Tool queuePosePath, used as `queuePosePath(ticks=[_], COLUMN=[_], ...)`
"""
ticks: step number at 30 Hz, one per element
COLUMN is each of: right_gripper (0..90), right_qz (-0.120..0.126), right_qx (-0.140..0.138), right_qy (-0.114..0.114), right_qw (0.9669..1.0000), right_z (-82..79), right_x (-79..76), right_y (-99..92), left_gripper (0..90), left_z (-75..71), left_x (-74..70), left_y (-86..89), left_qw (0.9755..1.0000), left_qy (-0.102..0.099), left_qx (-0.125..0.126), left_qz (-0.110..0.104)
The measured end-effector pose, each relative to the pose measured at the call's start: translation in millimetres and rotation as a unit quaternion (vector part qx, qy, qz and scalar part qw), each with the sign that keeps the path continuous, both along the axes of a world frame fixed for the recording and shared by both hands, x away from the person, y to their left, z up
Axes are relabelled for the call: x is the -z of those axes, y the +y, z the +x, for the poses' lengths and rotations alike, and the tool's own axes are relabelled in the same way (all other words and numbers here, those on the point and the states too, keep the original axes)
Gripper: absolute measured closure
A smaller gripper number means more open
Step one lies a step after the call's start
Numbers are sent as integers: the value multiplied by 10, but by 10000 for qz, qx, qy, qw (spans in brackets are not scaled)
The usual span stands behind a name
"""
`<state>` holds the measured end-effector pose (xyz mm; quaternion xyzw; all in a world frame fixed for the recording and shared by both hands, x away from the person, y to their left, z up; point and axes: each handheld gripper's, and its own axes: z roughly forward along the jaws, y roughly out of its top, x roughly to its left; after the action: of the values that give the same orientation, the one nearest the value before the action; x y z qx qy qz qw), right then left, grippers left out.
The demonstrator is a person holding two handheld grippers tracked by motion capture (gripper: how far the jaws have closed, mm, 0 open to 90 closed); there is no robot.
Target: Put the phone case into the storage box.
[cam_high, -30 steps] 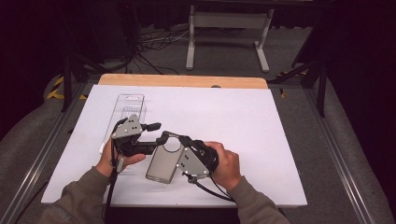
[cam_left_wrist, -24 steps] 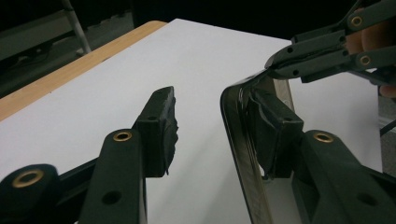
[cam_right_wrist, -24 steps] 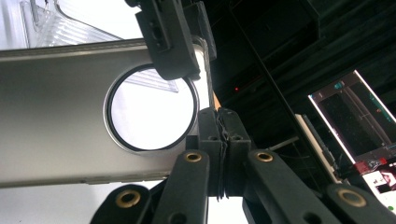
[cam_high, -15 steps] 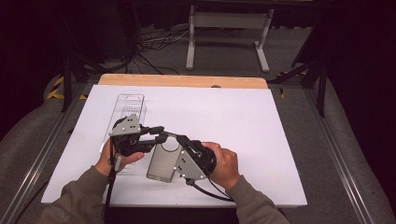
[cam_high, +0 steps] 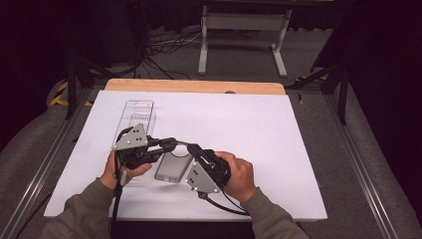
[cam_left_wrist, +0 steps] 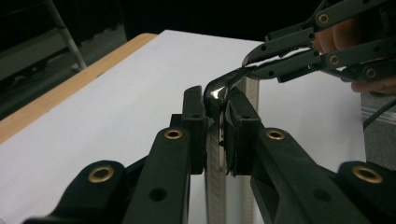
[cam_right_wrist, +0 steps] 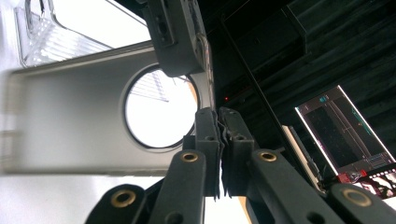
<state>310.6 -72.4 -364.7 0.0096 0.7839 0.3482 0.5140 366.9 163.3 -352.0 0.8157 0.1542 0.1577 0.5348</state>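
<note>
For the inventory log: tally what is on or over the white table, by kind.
Grey phone case with round cut-out: 1
Clear plastic tray: 1
Handheld grippers, left gripper and right gripper, both clamped on the case: 2
Total: 4

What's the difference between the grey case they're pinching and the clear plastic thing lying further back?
The grey case is cloudy grey; the clear tray is see-through. The grey case is clamped at one end by the left gripper and the right gripper; the clear tray lies untouched on the table. The grey case has a big round hole; the clear tray shows fine ribs. Both are long rectangles with rounded corners.
</note>
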Motion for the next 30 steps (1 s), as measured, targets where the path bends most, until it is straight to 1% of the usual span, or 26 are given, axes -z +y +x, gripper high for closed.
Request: queuePosePath(ticks=[2, 8, 11, 13, 14, 17, 18, 20, 22, 24, 25, 26, 28, 30], right_gripper=[868, 852, 836, 830, 799, 778, 755, 724, 686, 663, 656, 651, 608, 583], right_qz=[52, 208, 337, 353, 404, 462, 523, 793, 863, 998, 1040, 1089, 1202, 1259], right_qx=[8, -9, -46, -53, -47, -69, -99, -143, -126, -162, -174, -177, -178, -143], right_qy=[8, 43, 135, 152, 152, 214, 218, 462, 549, 717, 765, 819, 920, 936], right_qw=[10000, 9998, 9993, 9992, 9991, 9987, 9983, 9957, 9947, 9923, 9915, 9905, 9883, 9875], right_z=[-1, -3, 3, 4, -4, -10, -8, -8, -4, 7, 14, 18, 32, 34], right_x=[4, -5, -6, -8, -13, -19, -23, -18, -10, -7, -6, -4, -4, -9], right_y=[1, -9, -21, -24, -31, -45, -60, -103, -133, -167, -183, -198, -223, -245], left_gripper=[805, 806, 806, 806, 807, 807, 807, 807, 807, 807, 807, 807, 807, 807], left_z=[-10, -43, -45, -48, -48, -58, -59, -64, -74, -70, -70, -71, -76, -79], left_x=[-1, -9, -10, -13, -22, -28, -30, -34, -31, -36, -36, -37, -37, -41], left_y=[2, 4, 18, 28, 45, 60, 70, 84, 93, 106, 109, 113, 116, 123], left_qw=[10000, 9998, 9997, 9996, 9995, 9994, 9994, 9994, 9993, 9993, 9992, 9992, 9992, 9990], left_qy=[-53, -109, -126, -147, -188, -189, -201, -209, -215, -223, -252, -234, -213, -249], left_qx=[-8, -87, -160, -193, -196, -202, -203, -179, -197, -182, -195, -198, -210, -228], left_qz=[-29, -108, -141, -172, -187, -203, -199, -202, -235, -228, -235, -241, -270, -285])
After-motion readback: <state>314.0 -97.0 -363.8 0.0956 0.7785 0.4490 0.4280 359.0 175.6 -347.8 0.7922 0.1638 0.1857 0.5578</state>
